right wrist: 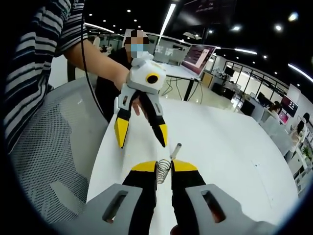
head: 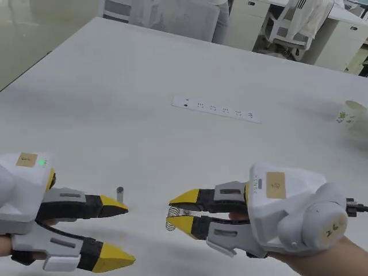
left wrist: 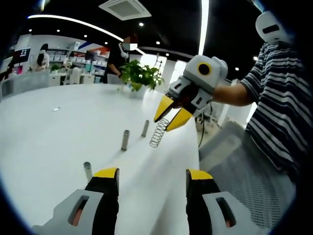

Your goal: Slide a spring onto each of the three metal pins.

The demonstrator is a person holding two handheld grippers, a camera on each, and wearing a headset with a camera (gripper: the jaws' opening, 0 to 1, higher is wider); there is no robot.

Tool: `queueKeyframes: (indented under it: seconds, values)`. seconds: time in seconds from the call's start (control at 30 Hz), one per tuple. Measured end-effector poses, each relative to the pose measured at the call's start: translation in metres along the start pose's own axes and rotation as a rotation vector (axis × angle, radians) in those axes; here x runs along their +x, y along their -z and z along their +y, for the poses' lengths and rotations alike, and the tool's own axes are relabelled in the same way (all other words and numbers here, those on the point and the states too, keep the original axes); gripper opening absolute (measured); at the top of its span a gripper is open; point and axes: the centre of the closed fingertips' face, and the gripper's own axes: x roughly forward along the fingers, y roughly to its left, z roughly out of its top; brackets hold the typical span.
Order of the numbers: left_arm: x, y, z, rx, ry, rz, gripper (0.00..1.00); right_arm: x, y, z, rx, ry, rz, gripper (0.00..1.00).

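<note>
Our right gripper [head: 171, 210] was pinching a spring [head: 170, 224], whose coil stuck out past the tips along the jaws. Our left gripper [head: 129, 234] was spread, holding nothing. The nearest pin [head: 120, 194] stood upright on the table [head: 144, 75], left of the spring and closer to the left gripper. A cup [head: 355, 111] stood well apart; its content we could not tell.

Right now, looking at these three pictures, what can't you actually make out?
spring, head view: partly hidden by jaws of the right gripper.
pin, right gripper view: base hidden behind that gripper's jaw.
cup, head view: cut off by the right edge; print too small to read.
power strip, head view: sockets too small to count.
</note>
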Motion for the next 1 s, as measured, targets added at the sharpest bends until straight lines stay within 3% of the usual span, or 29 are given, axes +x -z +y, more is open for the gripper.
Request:
queueKeyframes:
  seconds: [0.2,0.33,0.47,0.57,0.77,1.0]
  values:
    - [-0.014,0.002,0.013,0.001,-0.066,-0.001,0.63,0.002,0.001,-0.003,-0.008,0.011,0.006,0.07]
    - [-0.022,-0.001,0.021,-0.023,-0.104,-0.031,0.73,0.006,-0.001,-0.001,-0.003,0.007,-0.003,0.07]
    - [-0.027,0.003,0.027,-0.05,-0.145,-0.047,0.91,0.01,-0.002,-0.002,-0.003,0.008,-0.004,0.07]
    - [-0.03,0.007,0.03,-0.058,-0.169,-0.049,0.97,0.013,-0.002,-0.002,-0.001,0.007,-0.005,0.07]
    - [-0.041,0.007,0.035,-0.072,-0.198,-0.071,0.98,0.023,-0.005,-0.005,-0.002,0.004,-0.01,0.07]
    - [-0.047,0.003,0.039,-0.077,-0.227,-0.099,0.98,0.041,-0.016,-0.018,0.011,0.027,-0.034,0.07]
